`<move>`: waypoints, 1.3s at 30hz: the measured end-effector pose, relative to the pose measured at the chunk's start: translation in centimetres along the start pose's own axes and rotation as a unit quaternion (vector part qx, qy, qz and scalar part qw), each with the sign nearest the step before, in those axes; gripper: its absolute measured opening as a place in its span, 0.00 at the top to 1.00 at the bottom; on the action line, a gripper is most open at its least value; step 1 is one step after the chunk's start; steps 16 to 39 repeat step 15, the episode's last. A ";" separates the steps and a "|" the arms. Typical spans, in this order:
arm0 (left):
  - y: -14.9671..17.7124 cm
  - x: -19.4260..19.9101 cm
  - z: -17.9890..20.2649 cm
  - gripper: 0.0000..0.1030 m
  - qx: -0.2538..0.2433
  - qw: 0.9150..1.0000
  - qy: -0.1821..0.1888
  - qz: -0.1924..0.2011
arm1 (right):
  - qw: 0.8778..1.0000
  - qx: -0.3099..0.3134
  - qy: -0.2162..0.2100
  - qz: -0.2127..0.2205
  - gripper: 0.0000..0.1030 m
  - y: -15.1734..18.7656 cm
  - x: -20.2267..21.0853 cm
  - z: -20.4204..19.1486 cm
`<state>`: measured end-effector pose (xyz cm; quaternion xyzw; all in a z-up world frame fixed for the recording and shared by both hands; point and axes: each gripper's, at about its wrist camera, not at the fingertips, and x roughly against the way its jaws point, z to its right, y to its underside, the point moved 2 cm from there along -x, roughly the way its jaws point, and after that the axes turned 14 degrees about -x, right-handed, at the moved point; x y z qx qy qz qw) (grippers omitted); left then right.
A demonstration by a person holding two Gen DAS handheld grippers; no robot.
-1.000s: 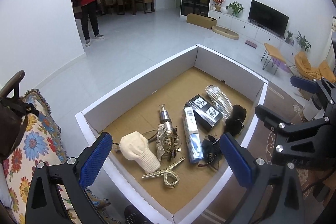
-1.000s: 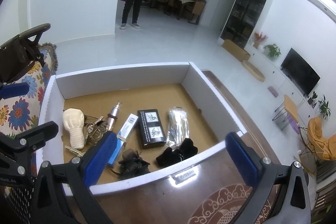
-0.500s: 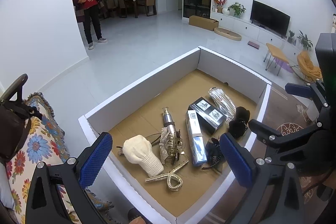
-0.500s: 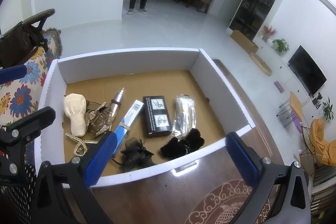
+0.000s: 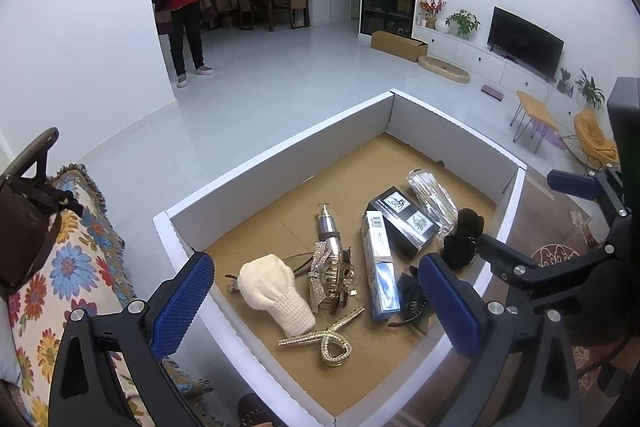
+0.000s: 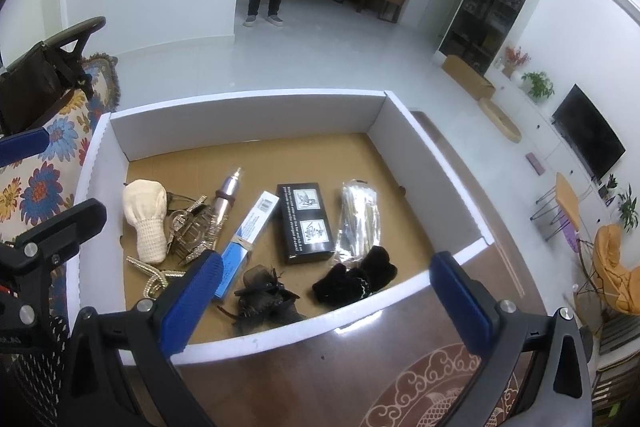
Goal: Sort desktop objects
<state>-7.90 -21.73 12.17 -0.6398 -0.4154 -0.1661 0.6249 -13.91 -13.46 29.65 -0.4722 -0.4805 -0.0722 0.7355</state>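
Cardboard tray is holding everything. Both grippers, left gripper and right gripper, are hovering wide open, gripping nothing. Black box is lying mid-tray, at 12 o'clock from the right gripper; probably light and rigid, best pinched across its long sides.

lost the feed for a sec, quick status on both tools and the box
Left tool open, empty, over the box's near corner. Right tool open, empty, at its near wall. White box holds all items, none lifted. Nothing blocking.
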 end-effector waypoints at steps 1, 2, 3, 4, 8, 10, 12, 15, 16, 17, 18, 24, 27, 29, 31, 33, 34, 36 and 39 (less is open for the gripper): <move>0.0 0.0 0.0 0.00 0.000 1.000 0.001 0.001 | 1.000 -0.001 0.000 -0.001 0.00 0.0 -0.1 0.0; 0.0 0.0 0.0 0.00 0.001 1.000 0.002 0.002 | 1.000 -0.001 0.000 -0.001 0.00 0.0 -0.1 0.1; 0.0 -0.1 0.0 0.00 0.001 1.000 0.003 0.001 | 1.000 -0.002 0.000 -0.002 0.00 0.0 -0.2 0.1; 0.0 -0.1 0.0 0.00 0.002 1.000 0.004 0.001 | 1.000 -0.002 0.000 -0.003 0.00 0.0 -0.3 0.1; -0.1 -0.7 -0.1 0.00 0.015 1.000 0.019 -0.018 | 1.000 -0.001 0.001 -0.004 0.00 0.0 -0.5 0.1; -0.1 -1.0 -0.3 0.00 0.027 0.999 0.009 -0.035 | 1.000 -0.002 0.001 -0.003 0.00 -0.1 -0.7 0.0; 0.1 -1.1 -0.8 0.00 0.049 0.998 0.005 -0.033 | 1.000 -0.004 0.000 -0.005 0.00 -0.4 -0.9 0.0; 0.0 -1.0 -1.0 0.00 0.064 0.998 0.000 -0.013 | 1.000 -0.007 -0.001 -0.004 0.00 -1.0 -1.0 0.0; 0.0 -1.0 -1.0 0.00 0.064 0.998 0.000 -0.013 | 1.000 -0.007 -0.001 -0.004 0.00 -1.0 -1.0 0.0; 0.0 -1.0 -1.0 0.00 0.064 0.998 0.000 -0.013 | 1.000 -0.007 -0.001 -0.004 0.00 -1.0 -1.0 0.0; 0.0 -1.0 -1.0 0.00 0.064 0.998 0.000 -0.013 | 1.000 -0.007 -0.001 -0.004 0.00 -1.0 -1.0 0.0; 0.0 -1.0 -1.0 0.00 0.064 0.998 0.000 -0.013 | 1.000 -0.007 -0.001 -0.004 0.00 -1.0 -1.0 0.0; 0.0 -1.0 -1.0 0.00 0.064 0.998 0.000 -0.013 | 1.000 -0.007 -0.001 -0.004 0.00 -1.0 -1.0 0.0; 0.0 -1.0 -1.0 0.00 0.064 0.998 0.000 -0.013 | 1.000 -0.007 -0.001 -0.004 0.00 -1.0 -1.0 0.0; 0.0 -1.0 -1.0 0.00 0.064 0.998 0.000 -0.013 | 1.000 -0.007 -0.001 -0.004 0.00 -1.0 -1.0 0.0; 0.0 -1.0 -1.0 0.00 0.064 0.998 0.000 -0.013 | 1.000 -0.007 -0.001 -0.004 0.00 -1.0 -1.0 0.0; 0.0 -1.0 -1.0 0.00 0.064 0.998 0.000 -0.013 | 1.000 -0.007 -0.001 -0.004 0.00 -1.0 -1.0 0.0; 0.0 -1.0 -1.0 0.00 0.064 0.998 0.000 -0.013 | 1.000 -0.007 -0.001 -0.004 0.00 -1.0 -1.0 0.0; 0.0 -1.0 -1.0 0.00 0.064 0.998 0.000 -0.013 | 1.000 -0.007 -0.001 -0.004 0.00 -1.0 -1.0 0.0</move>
